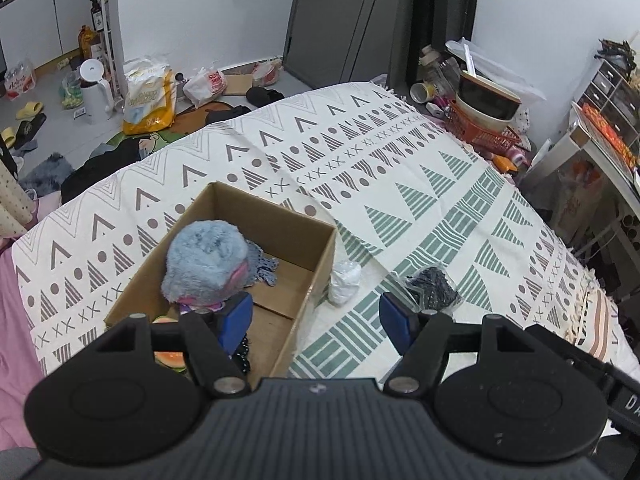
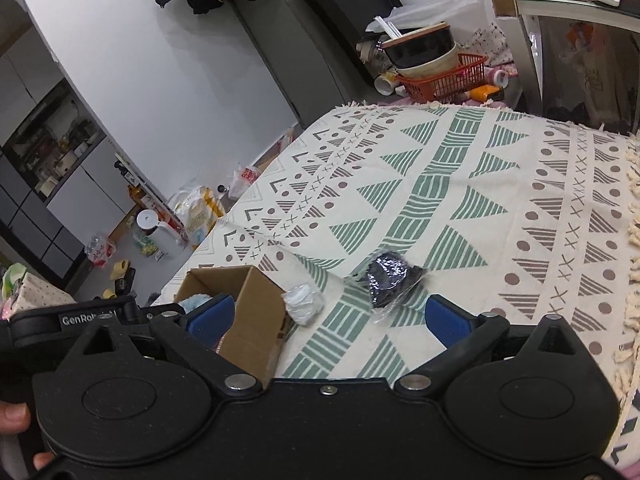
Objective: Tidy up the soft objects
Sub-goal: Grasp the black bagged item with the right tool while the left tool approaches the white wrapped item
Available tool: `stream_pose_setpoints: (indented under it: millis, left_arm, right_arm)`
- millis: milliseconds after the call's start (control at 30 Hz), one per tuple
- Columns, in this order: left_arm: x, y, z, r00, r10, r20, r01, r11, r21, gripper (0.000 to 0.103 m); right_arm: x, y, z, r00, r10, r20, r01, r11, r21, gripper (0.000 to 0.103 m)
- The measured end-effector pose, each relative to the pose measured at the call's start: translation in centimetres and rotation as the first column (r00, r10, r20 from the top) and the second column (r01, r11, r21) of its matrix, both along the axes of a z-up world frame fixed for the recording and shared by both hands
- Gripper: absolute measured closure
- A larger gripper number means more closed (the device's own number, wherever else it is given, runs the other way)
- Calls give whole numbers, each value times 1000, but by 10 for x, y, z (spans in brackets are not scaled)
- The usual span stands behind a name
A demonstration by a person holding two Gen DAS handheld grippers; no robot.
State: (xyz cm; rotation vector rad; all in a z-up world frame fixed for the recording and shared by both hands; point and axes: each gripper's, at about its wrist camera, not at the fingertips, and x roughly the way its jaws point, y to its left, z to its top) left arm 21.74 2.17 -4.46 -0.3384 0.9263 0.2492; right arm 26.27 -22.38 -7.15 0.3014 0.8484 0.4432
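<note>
Both claws — left claw (image 1: pixel 316 320), right claw (image 2: pixel 328 320) — hung apart, empty. Ahead: white bundle (image 2: pixel 304 303), dark bagged item (image 2: pixel 394 280); cardboard box (image 1: pixel 280 240) leftward. Risk — slick wrapping slipping free.

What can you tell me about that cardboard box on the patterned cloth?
The cardboard box is plain brown, open-topped and rectangular, resting on the patterned cloth. Inside lie a fluffy blue plush, blue knitted fabric and something watermelon-coloured. A white wrapped bundle sits just outside its right wall. Neither claw touches it.
</note>
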Motion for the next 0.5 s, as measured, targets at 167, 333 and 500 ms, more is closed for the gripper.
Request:
stream_pose_setpoints:
  millis: [167,333,500]
  left_arm:
    - [8,-18,-9,999,-26,-21,26,999,26,35]
    - [16,-35,-14,998,-57,-29,58,997,41,35]
    - [29,-50,-18,997,-71,-25,72,997,39,35]
  right_arm:
    - [5,-19,-24,999,-31,-33,32,998,46,0]
    - [12,-36,-32,999,-45,-22,45,999,27,0]
    - [27,-52,-44,997,-50,-61,54,995,78,1]
